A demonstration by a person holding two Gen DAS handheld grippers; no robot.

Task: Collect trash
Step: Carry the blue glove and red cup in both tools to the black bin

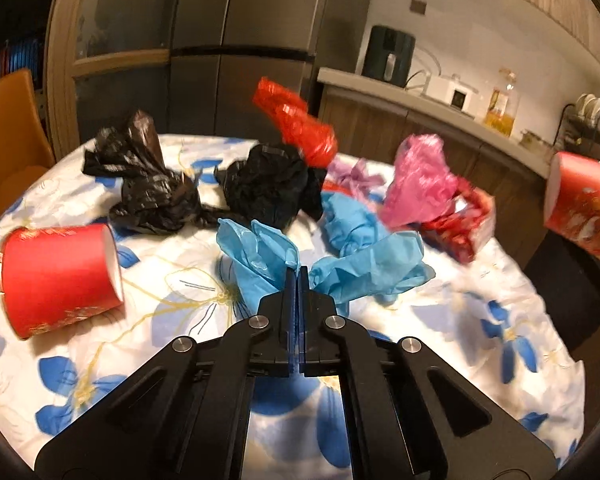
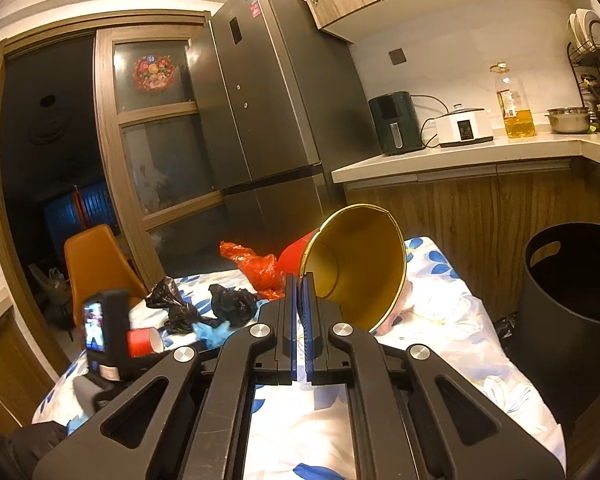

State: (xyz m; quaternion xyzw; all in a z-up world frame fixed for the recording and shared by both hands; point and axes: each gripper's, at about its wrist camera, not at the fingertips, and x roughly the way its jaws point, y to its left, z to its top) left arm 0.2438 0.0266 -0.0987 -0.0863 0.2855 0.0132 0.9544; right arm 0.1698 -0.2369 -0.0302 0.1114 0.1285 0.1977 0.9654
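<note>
A: What has the left gripper (image 1: 298,276) got?

B: Its jaws are pinched together on a blue glove (image 1: 324,256), held just above the flowered tablecloth (image 1: 480,320). The glove is limp, thin and weighs next to nothing, so I'd say any fold will do as a grip.

A: And the right gripper (image 2: 300,280)?

B: It is clamped on the rim of a red paper cup (image 2: 352,268), tilted, mouth toward the camera. The cup looks light but crushable, so pinching the wall at the rim seems safest. The black bin (image 2: 572,320) stands beside the table on the right.

A: What is left?

B: Another red cup (image 1: 60,280), black bags (image 1: 148,184) and a pink bag (image 1: 416,184), all soft.
</note>
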